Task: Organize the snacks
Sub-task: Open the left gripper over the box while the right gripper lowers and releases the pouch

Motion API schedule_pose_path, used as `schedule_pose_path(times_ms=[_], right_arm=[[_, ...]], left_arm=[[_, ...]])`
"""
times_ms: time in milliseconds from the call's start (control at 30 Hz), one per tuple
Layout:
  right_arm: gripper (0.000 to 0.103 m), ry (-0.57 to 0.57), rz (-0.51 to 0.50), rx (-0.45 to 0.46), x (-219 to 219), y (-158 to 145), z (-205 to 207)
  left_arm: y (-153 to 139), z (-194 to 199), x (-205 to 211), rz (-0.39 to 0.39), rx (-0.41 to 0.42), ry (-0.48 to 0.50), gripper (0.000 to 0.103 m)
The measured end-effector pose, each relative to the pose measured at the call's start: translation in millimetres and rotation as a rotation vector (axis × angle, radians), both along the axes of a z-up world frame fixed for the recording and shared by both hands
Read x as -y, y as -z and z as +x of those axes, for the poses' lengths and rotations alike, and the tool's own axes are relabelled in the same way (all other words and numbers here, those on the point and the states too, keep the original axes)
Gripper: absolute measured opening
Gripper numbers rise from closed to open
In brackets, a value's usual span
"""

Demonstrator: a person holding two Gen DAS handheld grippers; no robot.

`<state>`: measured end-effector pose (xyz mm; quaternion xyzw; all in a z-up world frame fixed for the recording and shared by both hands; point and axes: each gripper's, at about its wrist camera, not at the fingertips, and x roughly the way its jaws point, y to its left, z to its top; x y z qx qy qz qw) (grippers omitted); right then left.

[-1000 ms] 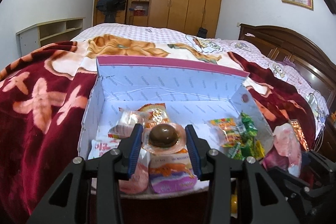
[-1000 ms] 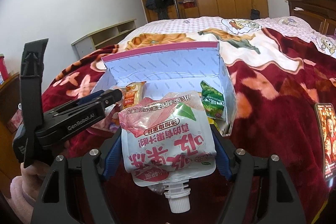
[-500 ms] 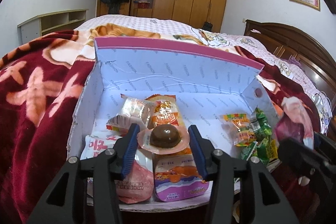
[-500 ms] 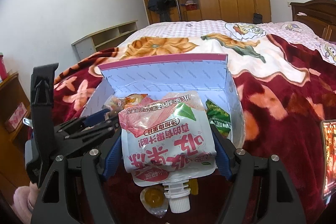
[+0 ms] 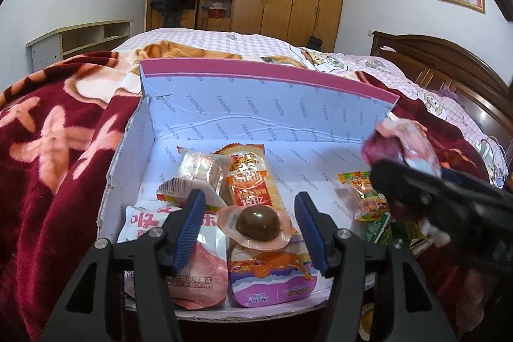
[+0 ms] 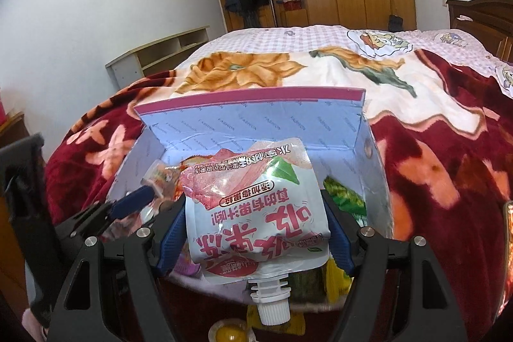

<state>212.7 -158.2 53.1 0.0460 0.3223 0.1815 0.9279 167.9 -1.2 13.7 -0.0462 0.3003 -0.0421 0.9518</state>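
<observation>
An open blue-and-pink cardboard box (image 5: 266,104) lies on the bed and holds several snack packets. My left gripper (image 5: 250,221) is open over the box's front; a sealed brown egg packet (image 5: 258,225) lies between its fingers on a purple-and-orange jelly cup (image 5: 272,281). A pink spouted pouch (image 5: 195,271) lies at the box's front left. My right gripper (image 6: 256,233) is shut on a white-and-pink spouted juice pouch (image 6: 259,213), held spout-down over the box (image 6: 253,117). It shows at the right of the left wrist view (image 5: 426,197).
A red flowered blanket (image 5: 51,143) covers the bed around the box. Green and orange packets (image 5: 368,201) lie in the box's right side. A yellow jelly cup (image 6: 229,332) lies in front of the box. The wooden headboard (image 5: 449,69) is at right, wardrobes behind.
The left gripper has opened and the egg packet now rests on the jelly cup in the box. The right gripper has moved forward over the box with the juice pouch.
</observation>
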Motion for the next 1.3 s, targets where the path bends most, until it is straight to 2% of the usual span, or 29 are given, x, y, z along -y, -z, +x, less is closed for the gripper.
schedule_pose_path(times_ms=[300,500,700,1067,1300], right_arm=[[0.076,0.009,0.015,-0.055,-4,10,35],[0.077,-0.010,0.046,-0.066,-4,14,42],[0.090,-0.015,0.048,-0.028,-5,11,36],[0.090,-0.005,0.085,-0.027,6,4,24],[0.090,-0.033,0.115,0.010,7,-8,6]], left_arm=[[0,0,-1,0.001,0.000,0.000,0.062],[1,0,0,0.006,0.000,0.000,0.062],[0,0,1,0.014,0.000,0.000,0.063],[-2,-3,-1,0.007,0.002,-0.005,0.063],[-9,-12,-4,-0.001,0.008,-0.005,0.063]])
